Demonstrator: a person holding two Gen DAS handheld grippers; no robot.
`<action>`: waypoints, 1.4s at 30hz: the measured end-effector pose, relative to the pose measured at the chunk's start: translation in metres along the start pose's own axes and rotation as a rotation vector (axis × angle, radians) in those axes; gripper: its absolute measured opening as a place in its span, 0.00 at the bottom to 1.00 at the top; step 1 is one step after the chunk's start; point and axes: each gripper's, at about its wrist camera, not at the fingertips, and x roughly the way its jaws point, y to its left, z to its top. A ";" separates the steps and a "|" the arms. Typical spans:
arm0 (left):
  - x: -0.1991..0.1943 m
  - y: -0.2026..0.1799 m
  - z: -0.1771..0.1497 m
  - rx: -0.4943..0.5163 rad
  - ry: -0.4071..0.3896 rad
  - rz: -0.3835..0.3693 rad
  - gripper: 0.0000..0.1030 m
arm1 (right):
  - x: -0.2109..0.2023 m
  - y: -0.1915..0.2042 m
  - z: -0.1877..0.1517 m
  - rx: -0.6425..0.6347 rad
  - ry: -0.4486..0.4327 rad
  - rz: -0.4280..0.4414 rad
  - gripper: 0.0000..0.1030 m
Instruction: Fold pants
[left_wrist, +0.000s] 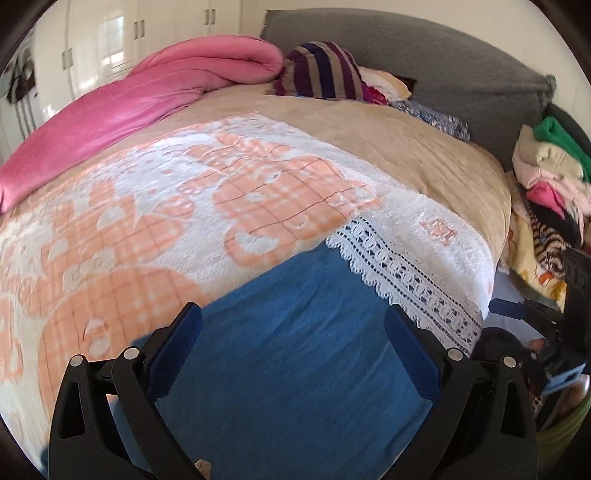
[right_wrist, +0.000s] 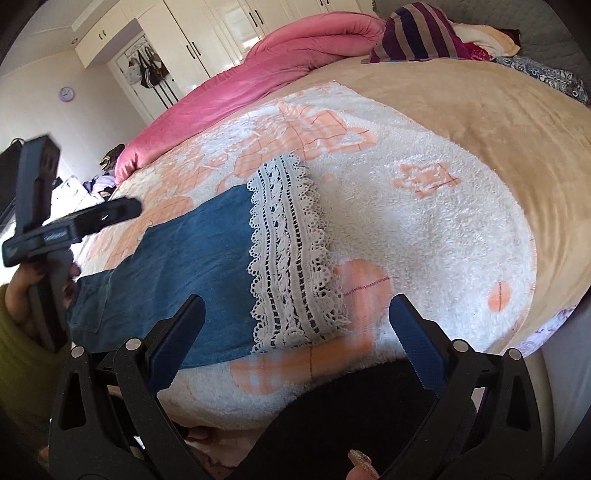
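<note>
Lying flat on the blanket (right_wrist: 424, 229), the pants (right_wrist: 177, 266) are seen with lace hem (right_wrist: 291, 258) to the right. Both grippers, left (left_wrist: 293, 332) and right (right_wrist: 297, 325), are held wide open, gripping nothing.

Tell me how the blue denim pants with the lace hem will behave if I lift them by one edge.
The denim pants lie flat on the fleece blanket, so they will probably drape and sag, not hold shape. The lace hem looks openwork and may snag on the jaws. The fleece looks fuzzy, so the pants would likely drag if pushed.
</note>
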 end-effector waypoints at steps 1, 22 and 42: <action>0.006 -0.002 0.005 0.008 0.007 -0.006 0.96 | 0.002 0.000 0.000 0.003 0.005 0.005 0.91; 0.121 -0.007 0.053 0.070 0.142 -0.185 0.95 | 0.034 0.000 0.000 0.050 0.080 0.003 0.91; 0.155 -0.015 0.049 0.040 0.205 -0.403 0.49 | 0.039 -0.006 0.003 0.114 0.047 0.108 0.58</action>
